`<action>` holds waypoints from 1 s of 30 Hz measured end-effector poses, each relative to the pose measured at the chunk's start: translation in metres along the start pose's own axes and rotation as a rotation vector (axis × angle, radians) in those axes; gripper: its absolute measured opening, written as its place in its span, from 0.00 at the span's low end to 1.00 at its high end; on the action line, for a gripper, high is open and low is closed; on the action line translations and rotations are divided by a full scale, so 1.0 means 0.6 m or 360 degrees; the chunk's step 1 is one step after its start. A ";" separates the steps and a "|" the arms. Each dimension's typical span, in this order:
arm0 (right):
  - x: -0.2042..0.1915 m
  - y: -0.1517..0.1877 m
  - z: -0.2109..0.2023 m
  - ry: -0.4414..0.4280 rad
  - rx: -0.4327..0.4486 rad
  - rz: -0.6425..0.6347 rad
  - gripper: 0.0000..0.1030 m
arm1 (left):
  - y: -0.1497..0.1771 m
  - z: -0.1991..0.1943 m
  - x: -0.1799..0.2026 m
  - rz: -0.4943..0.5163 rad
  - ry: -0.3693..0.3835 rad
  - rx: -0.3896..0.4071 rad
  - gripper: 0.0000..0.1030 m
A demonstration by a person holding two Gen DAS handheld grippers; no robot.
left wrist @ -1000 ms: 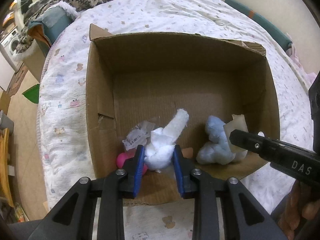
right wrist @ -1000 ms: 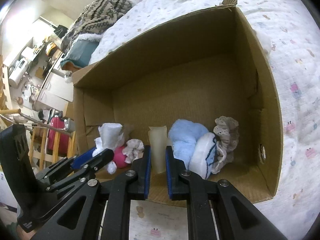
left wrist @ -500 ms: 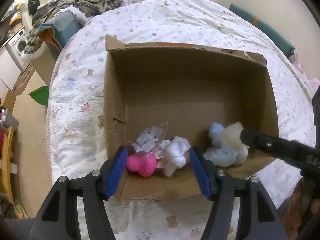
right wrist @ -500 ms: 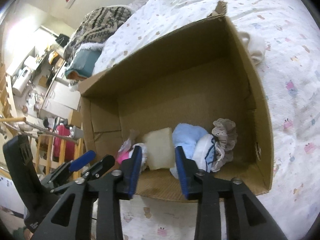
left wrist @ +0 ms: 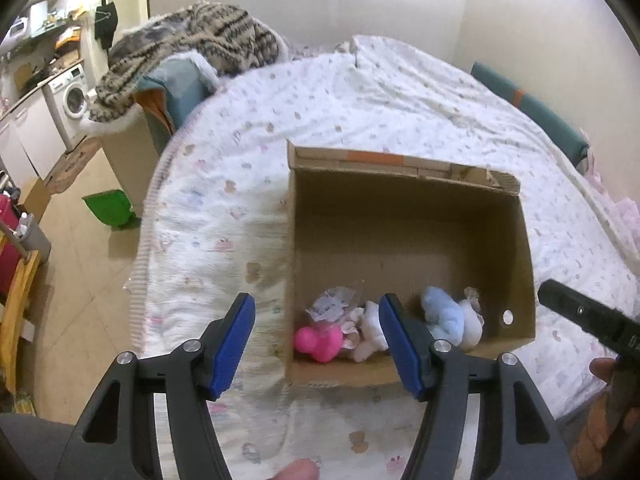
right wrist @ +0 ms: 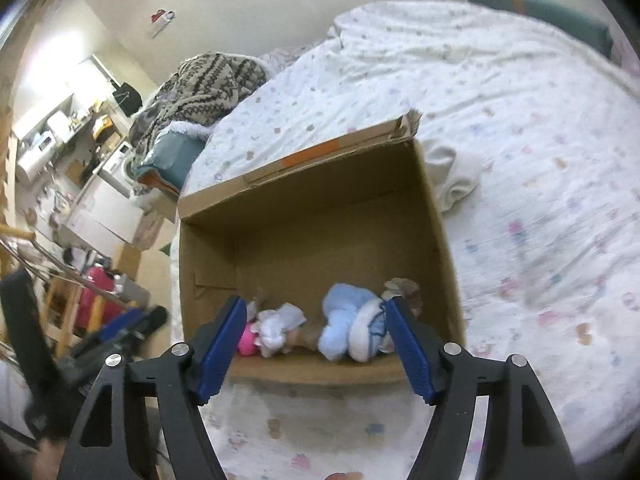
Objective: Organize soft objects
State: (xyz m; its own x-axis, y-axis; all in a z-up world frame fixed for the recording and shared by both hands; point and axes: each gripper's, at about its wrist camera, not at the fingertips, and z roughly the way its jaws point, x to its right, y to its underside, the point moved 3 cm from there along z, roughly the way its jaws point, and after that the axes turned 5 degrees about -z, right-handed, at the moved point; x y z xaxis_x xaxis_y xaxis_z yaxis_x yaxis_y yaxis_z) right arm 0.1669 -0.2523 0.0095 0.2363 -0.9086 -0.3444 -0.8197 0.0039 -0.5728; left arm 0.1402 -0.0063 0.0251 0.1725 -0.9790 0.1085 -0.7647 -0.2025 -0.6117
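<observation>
Cardboard box (left wrist: pixel 408 216), open-topped, on the bed (left wrist: pixel 360 92); both views look down into it. Along its near wall lie the soft things in a row: a pink toy (left wrist: pixel 318 342), a white bundle (left wrist: pixel 372 330) with a tagged clear wrapper (left wrist: pixel 330 304) above it, a pale blue plush (left wrist: pixel 442 316), and a white piece (left wrist: pixel 472 326) with a frilled edge. The rest of the box floor is bare.

Left tool (left wrist: pixel 316 344): pads apart, nothing between them, held above the near rim. Right tool (right wrist: pixel 312 350): jaws opening, nothing gripped; the items seen between its pads lie below, inside the box.

One further pale cloth (right wrist: pixel 452 180) rests on the bed just outside the right wall of the box; it looks like the next candidate for collection.

Handling, as judged: all pieces appear light, limp and compressible, not fragile. Cloth will sag and trail when lifted, so a pinch on a bunched fold near the middle should hold better than one on an edge. The pink toy looks smoother and rounder, likelier to slip; take it across its narrow waist.
</observation>
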 end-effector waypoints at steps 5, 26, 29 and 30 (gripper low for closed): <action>-0.004 0.028 -0.031 0.0080 0.0053 -0.0041 0.89 | 0.017 -0.032 -0.029 0.0025 -0.0029 0.0037 0.75; -0.032 0.107 -0.073 0.0328 0.0339 -0.0189 1.00 | 0.093 -0.081 -0.048 -0.0009 0.0015 0.0258 1.00; -0.026 0.107 -0.063 0.0331 0.0312 -0.0176 1.00 | 0.096 -0.072 -0.046 0.0006 0.0004 0.0241 1.00; -0.026 0.107 -0.060 0.0330 0.0300 -0.0171 1.00 | 0.096 -0.071 -0.046 0.0005 0.0008 0.0237 1.00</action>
State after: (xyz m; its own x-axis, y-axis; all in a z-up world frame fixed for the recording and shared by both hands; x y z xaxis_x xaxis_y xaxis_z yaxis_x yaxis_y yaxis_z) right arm 0.0919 -0.2529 0.0047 0.1889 -0.9738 -0.1265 -0.6797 -0.0367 -0.7326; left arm 0.0650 0.0079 0.0199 0.1666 -0.9799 0.1101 -0.6649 -0.1941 -0.7213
